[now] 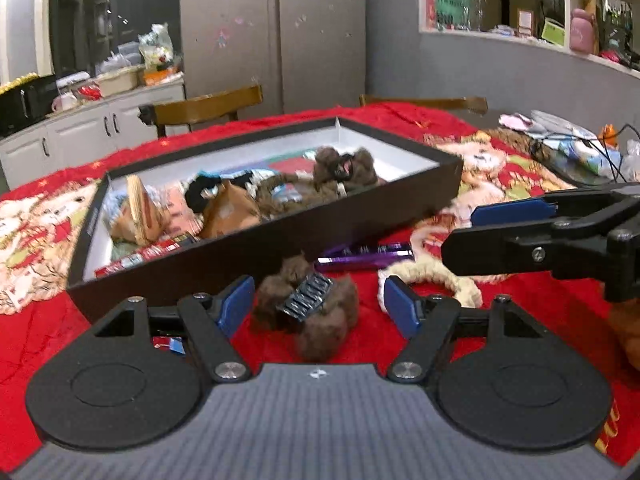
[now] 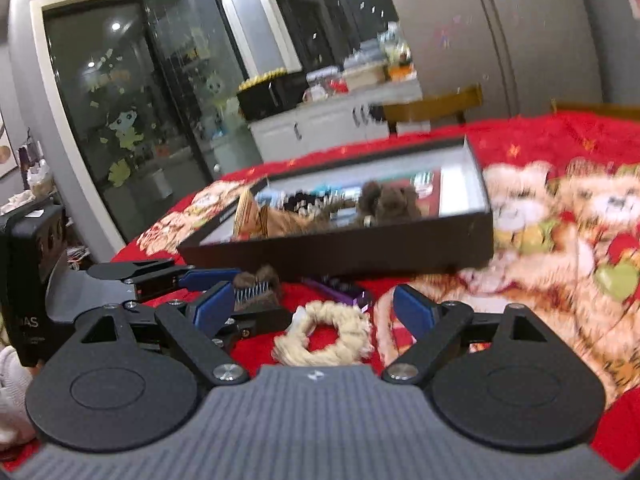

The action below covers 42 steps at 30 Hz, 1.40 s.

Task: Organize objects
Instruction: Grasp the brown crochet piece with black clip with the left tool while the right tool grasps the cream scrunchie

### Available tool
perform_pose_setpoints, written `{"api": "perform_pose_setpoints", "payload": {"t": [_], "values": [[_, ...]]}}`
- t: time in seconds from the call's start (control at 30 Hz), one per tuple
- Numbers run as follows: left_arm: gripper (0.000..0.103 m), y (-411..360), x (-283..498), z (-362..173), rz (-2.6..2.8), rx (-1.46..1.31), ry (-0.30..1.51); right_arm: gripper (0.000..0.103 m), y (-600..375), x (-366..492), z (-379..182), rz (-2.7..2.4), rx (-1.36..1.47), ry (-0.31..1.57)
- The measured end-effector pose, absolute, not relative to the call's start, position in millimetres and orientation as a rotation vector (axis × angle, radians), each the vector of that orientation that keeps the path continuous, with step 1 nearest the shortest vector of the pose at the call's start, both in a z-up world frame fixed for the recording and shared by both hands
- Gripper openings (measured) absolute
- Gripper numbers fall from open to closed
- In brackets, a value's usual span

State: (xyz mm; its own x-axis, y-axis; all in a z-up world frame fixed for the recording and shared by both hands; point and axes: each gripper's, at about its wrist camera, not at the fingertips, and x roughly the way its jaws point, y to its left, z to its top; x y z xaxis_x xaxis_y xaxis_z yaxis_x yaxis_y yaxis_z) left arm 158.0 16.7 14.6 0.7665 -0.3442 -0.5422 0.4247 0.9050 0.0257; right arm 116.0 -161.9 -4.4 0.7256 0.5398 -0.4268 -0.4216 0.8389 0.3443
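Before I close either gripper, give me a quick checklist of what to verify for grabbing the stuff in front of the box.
1. Left gripper open: ok, jaws spread wide.
2. Brown furry hair claw lined up between the left fingers: ok, it lies on the cloth between the pads, not yet touched.
3. Right gripper open: ok.
4. Cream scrunchie centred for the right gripper: ok, it lies between the pads, slightly nearer the left one.
5. The two grippers clear of each other: cannot tell, they are close side by side.
6. Room in the black box: ok, white floor shows at its far end.
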Motion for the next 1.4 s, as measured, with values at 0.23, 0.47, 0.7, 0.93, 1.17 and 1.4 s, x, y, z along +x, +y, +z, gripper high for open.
{"api": "perform_pose_setpoints", "payload": {"t": [0.23,0.47,0.7,0.93,1.17,1.4], "values": [[0.076,13.9,166.1,5.2,-0.422,0.180,0.598,0.092,-158.5,122.7,-13.5,0.582,0.235,0.594],[0.062,12.8,165.9,2.2,-0.371,0.190,0.611,0.092,-156.3,122.6,-14.5,0.582,0.246,0.607],[0.052,11.3,160.9,2.6,-0.362,0.195,0.598,0.070,-149.6,120.3,-14.9,0.538,0.216,0.606],[0.053,12.3,161.2,1.8,-0.350,0.190,0.600,0.062,-138.0,123.8,-18.9,0.513,0.122,0.652],[0.053,12.0,162.0,1.6,-0.328,0.187,0.599,0.054,-123.9,119.0,-18.3,0.472,0.009,0.642],[0.052,13.7,162.2,1.0,-0.300,0.181,0.596,0.019,-124.2,116.8,-17.3,0.523,0.010,0.634]]}}
